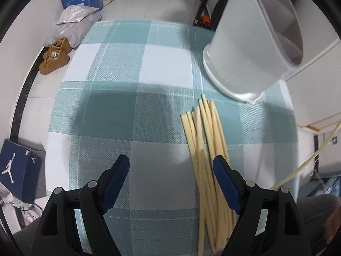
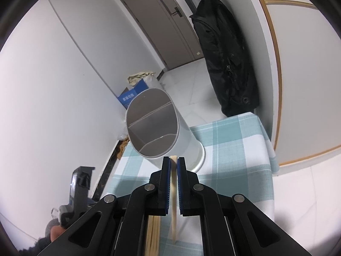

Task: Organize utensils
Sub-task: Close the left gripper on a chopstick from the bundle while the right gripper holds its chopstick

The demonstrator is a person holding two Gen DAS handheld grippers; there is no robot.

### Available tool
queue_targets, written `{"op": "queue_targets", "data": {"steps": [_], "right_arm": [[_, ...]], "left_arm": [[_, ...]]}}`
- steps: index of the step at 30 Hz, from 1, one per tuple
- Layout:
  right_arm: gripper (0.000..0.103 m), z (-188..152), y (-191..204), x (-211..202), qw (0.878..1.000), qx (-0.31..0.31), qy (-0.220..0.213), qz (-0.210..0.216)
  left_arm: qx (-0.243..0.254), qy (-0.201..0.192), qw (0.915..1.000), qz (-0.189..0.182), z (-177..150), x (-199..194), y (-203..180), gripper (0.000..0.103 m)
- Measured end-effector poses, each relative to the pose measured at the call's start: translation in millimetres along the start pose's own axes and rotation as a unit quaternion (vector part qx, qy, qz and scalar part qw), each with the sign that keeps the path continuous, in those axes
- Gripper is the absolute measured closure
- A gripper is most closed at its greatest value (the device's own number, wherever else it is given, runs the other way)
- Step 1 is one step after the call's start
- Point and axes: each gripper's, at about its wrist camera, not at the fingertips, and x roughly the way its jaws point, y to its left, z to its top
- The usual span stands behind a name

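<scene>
A loose bundle of chopsticks lies on the checked worktop just before the white holder. The left claw hangs wide apart, empty, beside them. The right claw pinches one chopstick near the holder's divided mouth; its lower end is cut off.

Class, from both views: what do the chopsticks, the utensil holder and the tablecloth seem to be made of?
Chopsticks: probably bamboo or pale wood, matte cream, squared ends.
Utensil holder: likely plastic, smooth white wall, thin moulded divider, clear base rim.
Tablecloth: woven fabric, visible thread texture, teal-and-white check, draping over the table edge.
</scene>
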Motion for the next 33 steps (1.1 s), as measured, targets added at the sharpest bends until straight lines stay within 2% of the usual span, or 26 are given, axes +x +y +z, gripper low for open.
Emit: {"op": "queue_targets", "data": {"steps": [2,4,9,13,15,17,19,21,23,25,33], "right_arm": [[0.098,1,0,0,1.000,0.000,0.000,0.001],[0.098,1,0,-1,1.000,0.000,0.000,0.002],[0.098,1,1,-2,1.000,0.000,-0.001,0.003],[0.098,0,0,-2,1.000,-0.001,-0.002,0.003],[0.098,0,0,-2,1.000,0.001,-0.001,0.003],[0.098,1,-1,-2,1.000,0.001,0.000,0.003],[0.098,1,0,-1,1.000,-0.001,0.001,0.003],[0.098,0,1,-1,1.000,-0.002,0.002,0.004],[0.098,1,1,-1,1.000,-0.003,0.002,0.003],[0.098,1,1,-1,1.000,-0.004,0.002,0.003],[0.098,-1,3,-1,1.000,-0.003,0.002,0.002]], "left_arm": [[-0.002,0.012,0.9999,-0.003,2,6,1,0.025],[0.004,0.007,0.9999,-0.013,4,6,-1,0.025],[0.026,-0.016,0.9995,0.008,13,5,-4,0.027],[0.022,-0.013,0.9996,0.006,19,9,0,0.057],[0.028,-0.009,0.9996,0.001,19,8,-2,0.064],[0.038,-0.011,0.9992,0.012,21,11,-7,0.065],[0.049,-0.013,0.9982,0.031,24,14,-10,0.075],[0.054,-0.011,0.9978,0.036,25,15,-9,0.087],[0.051,-0.010,0.9981,0.034,25,15,-6,0.089],[0.046,-0.010,0.9986,0.023,24,14,-4,0.099],[0.034,-0.033,0.9989,-0.001,34,7,3,0.100]]}}
